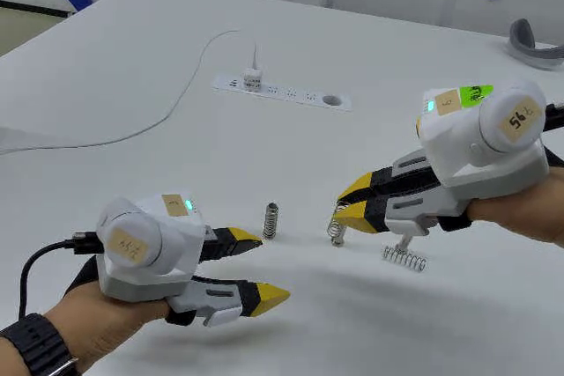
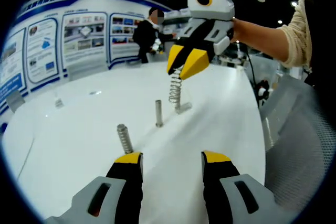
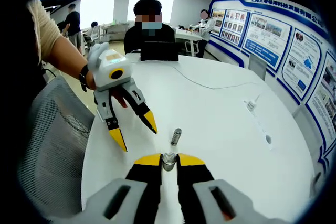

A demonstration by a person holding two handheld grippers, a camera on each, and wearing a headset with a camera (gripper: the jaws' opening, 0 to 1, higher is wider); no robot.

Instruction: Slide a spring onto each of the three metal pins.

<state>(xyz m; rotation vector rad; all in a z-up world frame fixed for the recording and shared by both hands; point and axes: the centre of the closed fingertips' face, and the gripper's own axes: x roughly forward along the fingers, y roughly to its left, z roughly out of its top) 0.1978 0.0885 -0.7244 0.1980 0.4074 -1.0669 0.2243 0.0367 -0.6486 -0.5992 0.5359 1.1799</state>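
Spring (image 3: pixel 168 161) sits pinched in right tongs (image 3: pixel 169 159), at their tips; left tongs (image 2: pixel 172 157) gape.

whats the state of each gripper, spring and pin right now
left gripper: jaws open, empty
right gripper: jaws shut on held spring
held spring: clamped at its top, hanging down
sleeved pin: upright, spring on it
bare pin: upright, no spring
loose spring: lying on its side
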